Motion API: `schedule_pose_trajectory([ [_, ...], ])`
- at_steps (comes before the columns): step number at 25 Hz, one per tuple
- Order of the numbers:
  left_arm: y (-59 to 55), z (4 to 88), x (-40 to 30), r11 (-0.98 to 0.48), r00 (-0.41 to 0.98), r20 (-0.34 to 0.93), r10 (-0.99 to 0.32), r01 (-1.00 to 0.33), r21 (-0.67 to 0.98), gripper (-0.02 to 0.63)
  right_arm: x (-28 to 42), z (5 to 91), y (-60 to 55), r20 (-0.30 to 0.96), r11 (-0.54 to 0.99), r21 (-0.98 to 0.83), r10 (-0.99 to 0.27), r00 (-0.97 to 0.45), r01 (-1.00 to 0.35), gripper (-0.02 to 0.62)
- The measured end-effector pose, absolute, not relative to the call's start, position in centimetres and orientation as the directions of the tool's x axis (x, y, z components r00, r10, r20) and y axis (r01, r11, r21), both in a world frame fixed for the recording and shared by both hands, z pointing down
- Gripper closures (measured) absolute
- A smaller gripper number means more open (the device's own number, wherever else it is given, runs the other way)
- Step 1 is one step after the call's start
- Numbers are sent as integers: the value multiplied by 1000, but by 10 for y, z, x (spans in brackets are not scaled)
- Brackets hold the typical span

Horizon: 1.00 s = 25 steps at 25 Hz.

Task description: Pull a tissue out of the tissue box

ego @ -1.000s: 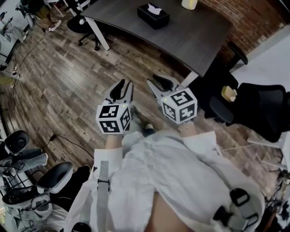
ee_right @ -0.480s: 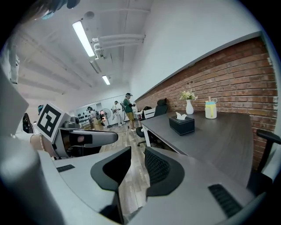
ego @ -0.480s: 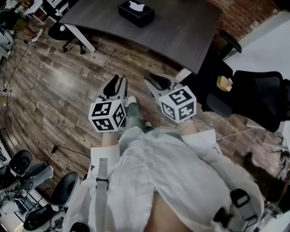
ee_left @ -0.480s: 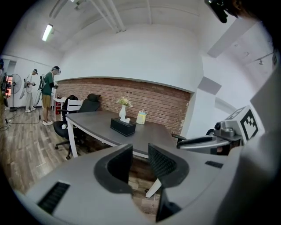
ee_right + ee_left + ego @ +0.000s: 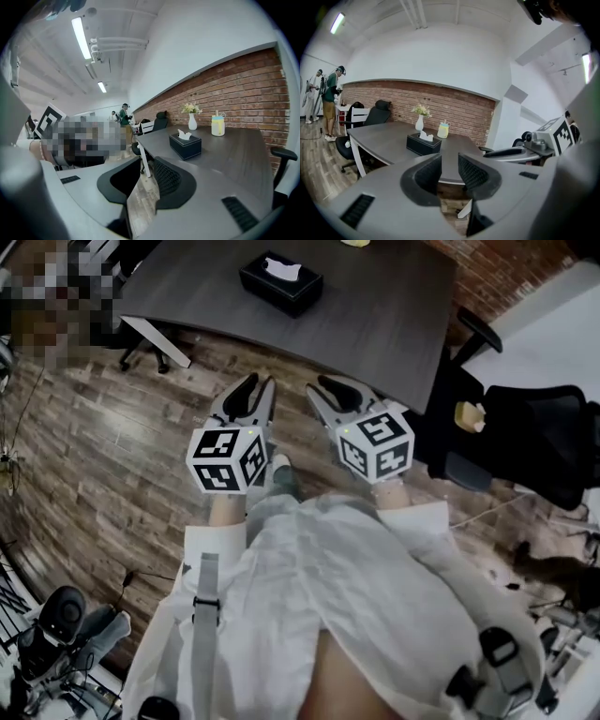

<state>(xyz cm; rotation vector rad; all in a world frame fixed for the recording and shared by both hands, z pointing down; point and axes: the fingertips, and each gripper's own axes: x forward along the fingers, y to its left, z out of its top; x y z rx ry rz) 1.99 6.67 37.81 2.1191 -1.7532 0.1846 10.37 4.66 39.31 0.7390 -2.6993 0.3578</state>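
Note:
A black tissue box (image 5: 281, 282) stands on the grey table (image 5: 375, 324) ahead, and a white tissue (image 5: 281, 269) sticks up from its slot. Both grippers hang over the wooden floor, short of the table's near edge and well away from the box. My left gripper (image 5: 251, 395) is open with nothing between its fingers. My right gripper (image 5: 336, 395) is open too; its jaws are closing slightly, also on nothing. The left gripper view shows the box (image 5: 423, 144) beyond the left gripper (image 5: 450, 171). In the right gripper view the box (image 5: 185, 145) lies past the right gripper (image 5: 143, 180).
A white vase (image 5: 419, 123) and a yellow jar (image 5: 443, 130) stand behind the box by the brick wall. A black office chair (image 5: 525, 442) is at the right, and another chair (image 5: 141, 357) at the table's left end. People (image 5: 330, 101) stand far left.
Both grippers have been carried forward together, so the table's near edge is now closer to their fingertips. The chairs and gear at the lower left have slid back out of view.

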Motion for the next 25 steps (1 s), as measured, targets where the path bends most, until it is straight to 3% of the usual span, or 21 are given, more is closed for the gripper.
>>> schedule_pose_trajectory([
  [11,-9,379,-69,-234,292,312,-904,-949,210,514,28,394,-14,369,765,-111,-561,-741,-634,506],
  [25,-43,420,-105,-229,335,369,-867,-925,302,514,-6,415,-65,443,740,-127,-554,-705,-661,506],
])
